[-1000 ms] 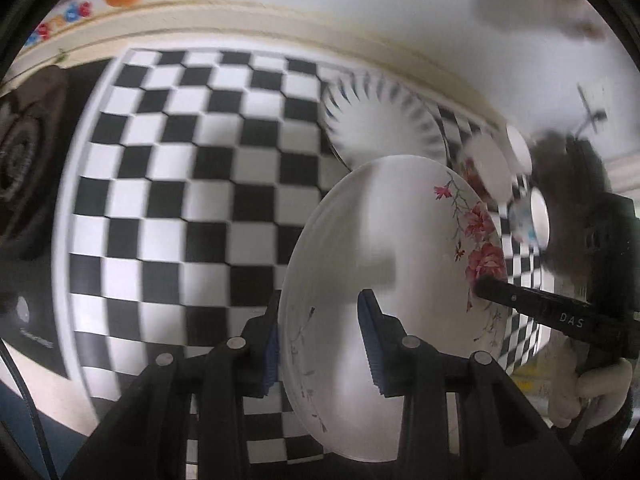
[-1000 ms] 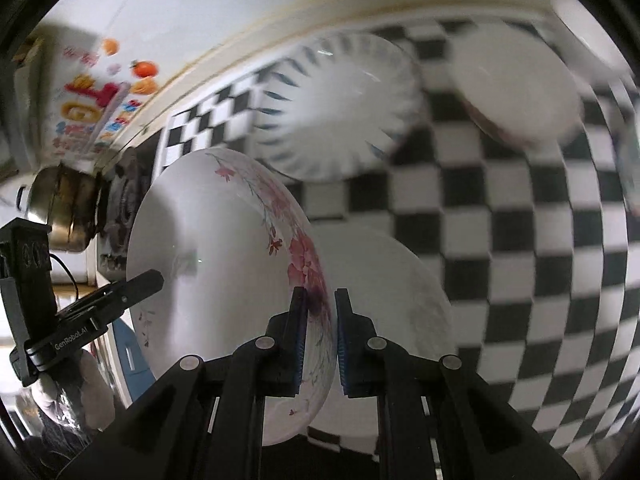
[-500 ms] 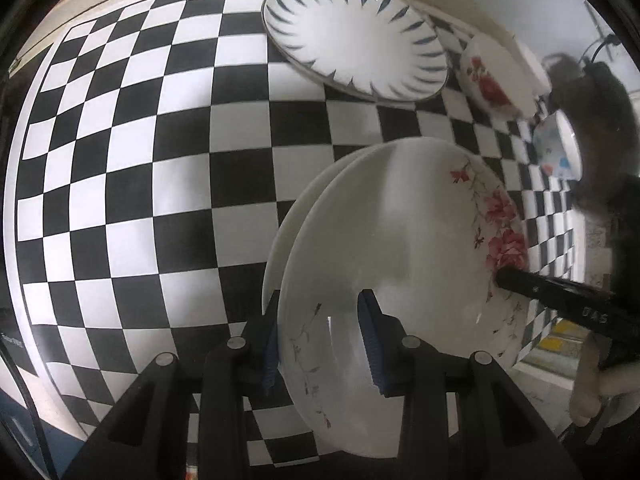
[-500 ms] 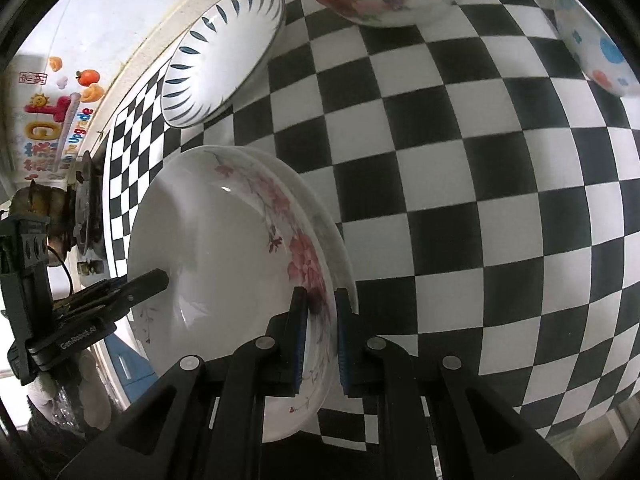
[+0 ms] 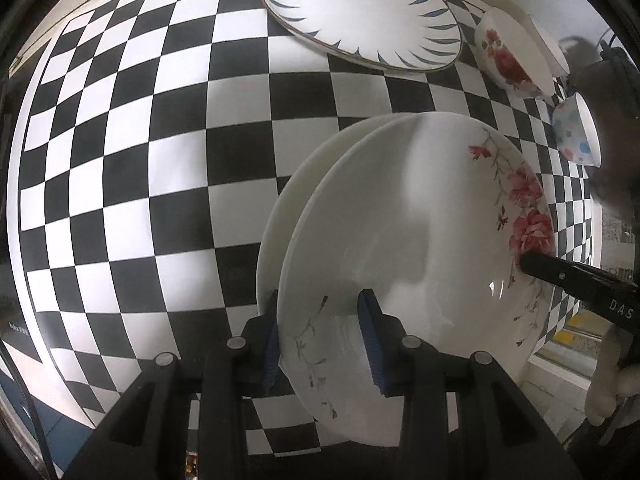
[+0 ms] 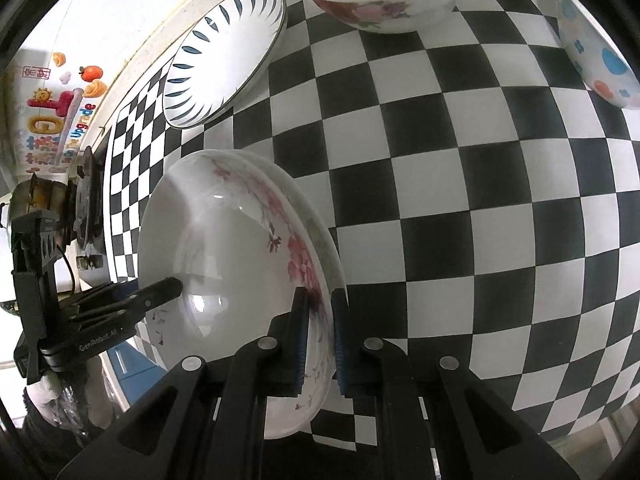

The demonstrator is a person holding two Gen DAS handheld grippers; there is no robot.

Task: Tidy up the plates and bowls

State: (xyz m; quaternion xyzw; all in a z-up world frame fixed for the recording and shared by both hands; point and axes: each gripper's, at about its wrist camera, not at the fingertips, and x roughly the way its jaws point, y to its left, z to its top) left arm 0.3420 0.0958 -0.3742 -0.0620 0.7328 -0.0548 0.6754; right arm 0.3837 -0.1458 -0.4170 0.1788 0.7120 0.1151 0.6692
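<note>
Both tools have lowered the floral plate onto the plain one.
Left tool point(image 5: 320, 316) pinches the floral plate's point(image 5: 420, 220) near rim; the right tool point(image 6: 320, 320) is clamped narrow on the opposite rim. It sits tilted on the white plate point(image 5: 296, 188) just beyond the left tool, over the checkered table point(image 5: 140, 140). I'd level it, centre the rims, then ease both grips off together, sliding outward.

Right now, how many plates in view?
3: floral plate held at both rims, plain white plate directly under it, blue-petal plate at the back by the wall. More could hide underneath.
</note>
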